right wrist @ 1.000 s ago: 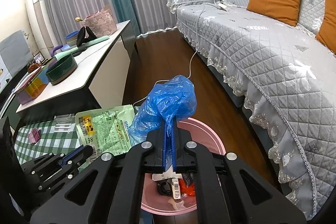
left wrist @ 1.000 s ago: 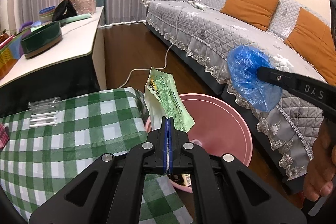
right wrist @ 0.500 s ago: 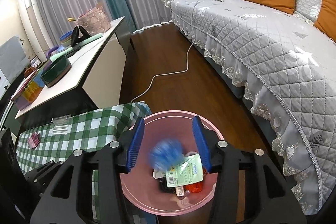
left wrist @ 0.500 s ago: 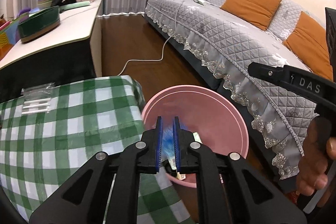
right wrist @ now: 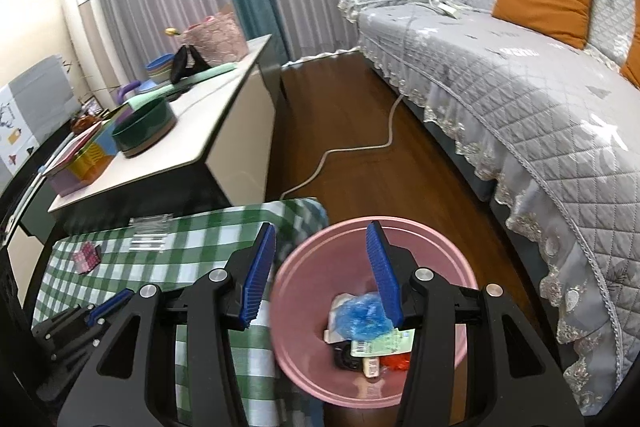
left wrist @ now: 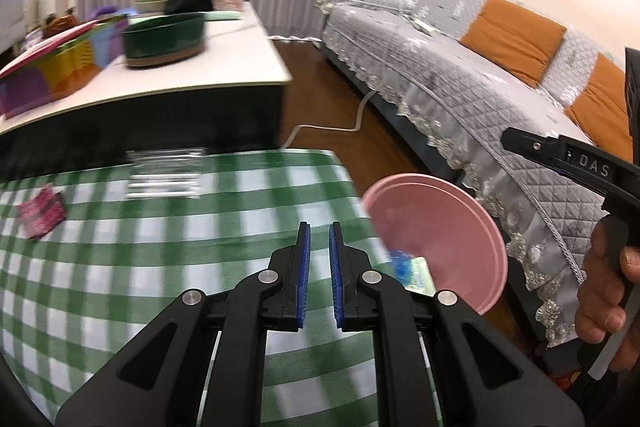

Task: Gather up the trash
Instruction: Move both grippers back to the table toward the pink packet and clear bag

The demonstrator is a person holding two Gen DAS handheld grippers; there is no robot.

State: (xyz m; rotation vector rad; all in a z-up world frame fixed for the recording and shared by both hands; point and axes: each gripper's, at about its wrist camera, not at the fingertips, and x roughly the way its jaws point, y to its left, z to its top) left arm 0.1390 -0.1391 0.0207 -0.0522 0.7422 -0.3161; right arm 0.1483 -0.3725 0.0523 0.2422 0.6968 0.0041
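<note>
Below, green-checked tablecloth [right wrist: 192, 247]; pink bin [right wrist: 304, 339] beside it, grey sofa [right wrist: 520, 87] beyond. Both claws parted, empty.

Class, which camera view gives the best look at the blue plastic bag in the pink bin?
The right wrist view: it looks down into the pink bin, showing the blue plastic bag lying on other trash. The left wrist view sees the bin side-on, with only a blurred sliver of the bag.
</note>
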